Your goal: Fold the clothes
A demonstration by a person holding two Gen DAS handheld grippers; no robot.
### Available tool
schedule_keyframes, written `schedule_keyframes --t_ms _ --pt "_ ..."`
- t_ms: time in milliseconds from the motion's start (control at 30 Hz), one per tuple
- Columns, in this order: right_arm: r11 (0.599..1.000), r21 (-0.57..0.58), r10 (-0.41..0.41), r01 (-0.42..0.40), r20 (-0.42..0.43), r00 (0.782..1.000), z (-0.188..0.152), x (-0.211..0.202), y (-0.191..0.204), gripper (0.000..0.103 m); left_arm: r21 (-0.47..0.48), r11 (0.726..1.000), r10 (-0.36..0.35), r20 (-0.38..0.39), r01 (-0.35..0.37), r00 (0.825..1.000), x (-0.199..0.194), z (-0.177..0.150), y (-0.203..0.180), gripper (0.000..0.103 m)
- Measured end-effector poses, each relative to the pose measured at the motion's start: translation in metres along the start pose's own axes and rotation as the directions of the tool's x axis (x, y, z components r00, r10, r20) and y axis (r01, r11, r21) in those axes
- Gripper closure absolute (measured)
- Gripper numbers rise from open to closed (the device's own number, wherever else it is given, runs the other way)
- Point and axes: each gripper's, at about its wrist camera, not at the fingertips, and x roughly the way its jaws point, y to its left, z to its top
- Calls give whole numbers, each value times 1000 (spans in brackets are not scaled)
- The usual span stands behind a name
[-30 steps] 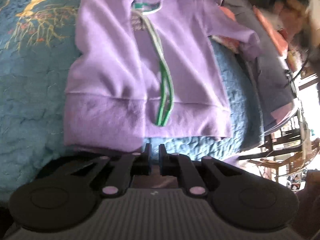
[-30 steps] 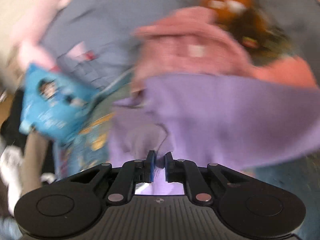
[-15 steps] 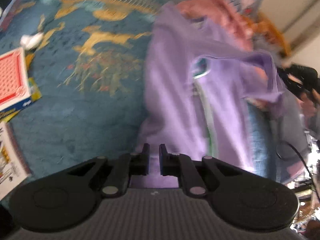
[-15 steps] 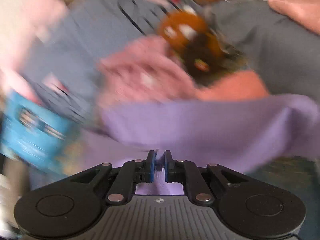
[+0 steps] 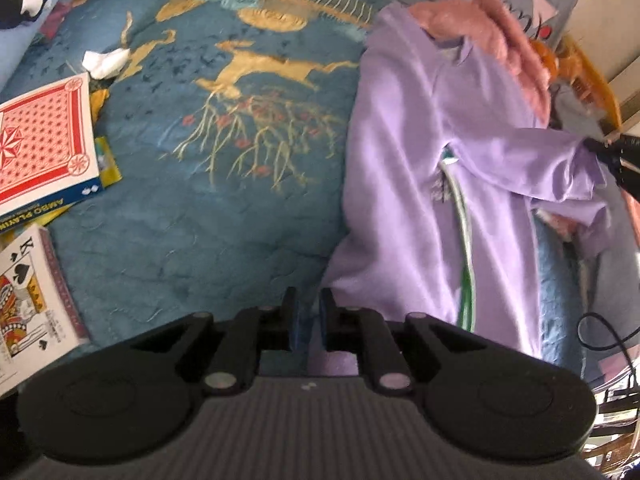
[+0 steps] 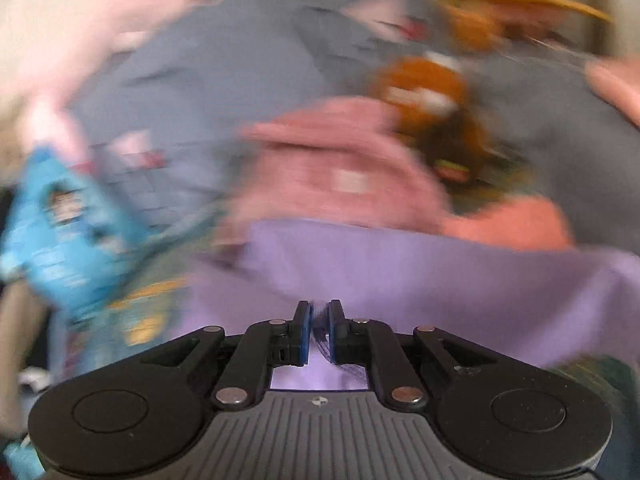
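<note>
Gripping purple hoodie (image 6: 440,280), right claw (image 6: 319,312)

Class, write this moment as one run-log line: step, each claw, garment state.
step: folding | left claw: nearly shut, at hoodie hem, grip unclear | right claw: shut on purple hoodie, sleeve lifted | hoodie partly on blue bedspread
</note>
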Motion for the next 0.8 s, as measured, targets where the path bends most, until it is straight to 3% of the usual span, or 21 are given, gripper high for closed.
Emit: schedule_keyframes --t_ms 100,167,267,367,467,667,800 --pt "967 -152 200 -205 -46 979 -9 -1 60 94 -15 1000 0 7 0 1000 -2 1 1 93" --pt "913 -287 238 -290 -204 950 -41 10 105 94 -33 999 -3 6 3 1000 -3 2 4 93" --pt "800 -433 226 -415 -422 878 -92 27 164 94 -68 998 -6 15 7 1000 -8 3 11 93" --pt "769 -482 126 -420 -530 839 -154 49 182 94 -91 996 -6 26 8 1000 -14 2 16 93" --pt "814 -436 110 -384 -533 839 -176 59 182 94 -100 995 -10 28 13 1000 -16 2 18 93" --pt "903 -250 196 -349 -482 854 -152 53 169 94 -108 994 -16 38 20 999 -18 3 21 93" --pt "927 -115 262 -356 -481 837 -144 56 162 94 -113 993 -18 46 24 999 -20 3 22 93"
